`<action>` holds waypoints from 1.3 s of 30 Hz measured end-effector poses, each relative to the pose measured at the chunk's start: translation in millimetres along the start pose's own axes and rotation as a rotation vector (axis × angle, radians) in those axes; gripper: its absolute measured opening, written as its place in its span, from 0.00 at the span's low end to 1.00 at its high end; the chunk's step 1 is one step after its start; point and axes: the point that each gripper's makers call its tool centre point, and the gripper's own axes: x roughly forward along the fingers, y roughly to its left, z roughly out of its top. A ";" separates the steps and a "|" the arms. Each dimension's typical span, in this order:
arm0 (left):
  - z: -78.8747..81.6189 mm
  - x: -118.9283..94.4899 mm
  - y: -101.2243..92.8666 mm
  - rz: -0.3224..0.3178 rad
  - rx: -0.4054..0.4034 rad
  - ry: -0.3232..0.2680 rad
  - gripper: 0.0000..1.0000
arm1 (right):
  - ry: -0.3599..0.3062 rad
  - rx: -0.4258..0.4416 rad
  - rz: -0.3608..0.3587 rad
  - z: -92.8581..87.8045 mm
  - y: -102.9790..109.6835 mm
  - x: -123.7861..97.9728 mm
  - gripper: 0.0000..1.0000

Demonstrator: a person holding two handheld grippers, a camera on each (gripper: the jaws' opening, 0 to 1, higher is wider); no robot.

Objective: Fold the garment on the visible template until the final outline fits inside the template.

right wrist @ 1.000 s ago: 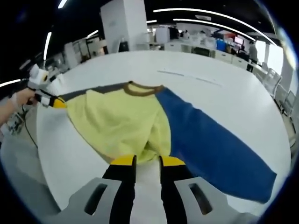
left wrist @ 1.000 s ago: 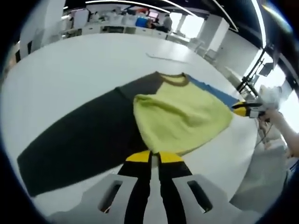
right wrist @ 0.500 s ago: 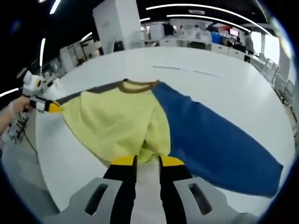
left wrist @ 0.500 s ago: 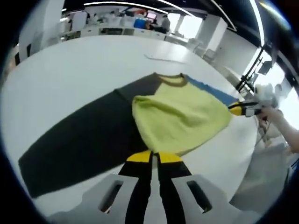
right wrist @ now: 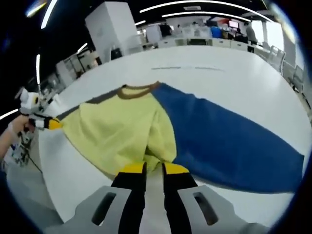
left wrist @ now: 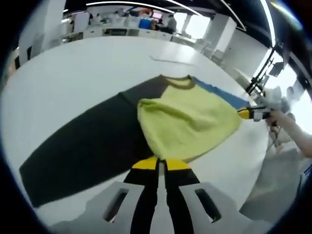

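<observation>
Each gripper has black jaws, yellow tips, grey base.

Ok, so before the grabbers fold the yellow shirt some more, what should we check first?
1. Left gripper pinching the yellow shirt's hem: ok, jaws closed on the cloth.
2. Right gripper pinching the hem too: ok.
3. Dark sleeve lying flat on the table: ok.
4. Blue sleeve lying flat: ok.
5. Template outline in sight: cannot tell, no clear outline.
6. Whole shirt on the table: ok.
</observation>
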 end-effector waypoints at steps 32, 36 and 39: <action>2.1 0.6 -1.0 -0.002 0.001 -0.003 0.00 | 0.023 -0.086 -0.009 1.3 -10.1 15.7 0.04; 3.0 -0.1 -0.6 -0.002 -0.004 -0.006 0.00 | 0.019 -0.078 -0.011 1.1 -10.9 15.8 0.04; 3.2 -0.6 -1.3 -0.004 0.000 -0.004 0.00 | 0.019 -0.069 -0.010 1.1 -11.0 15.2 0.04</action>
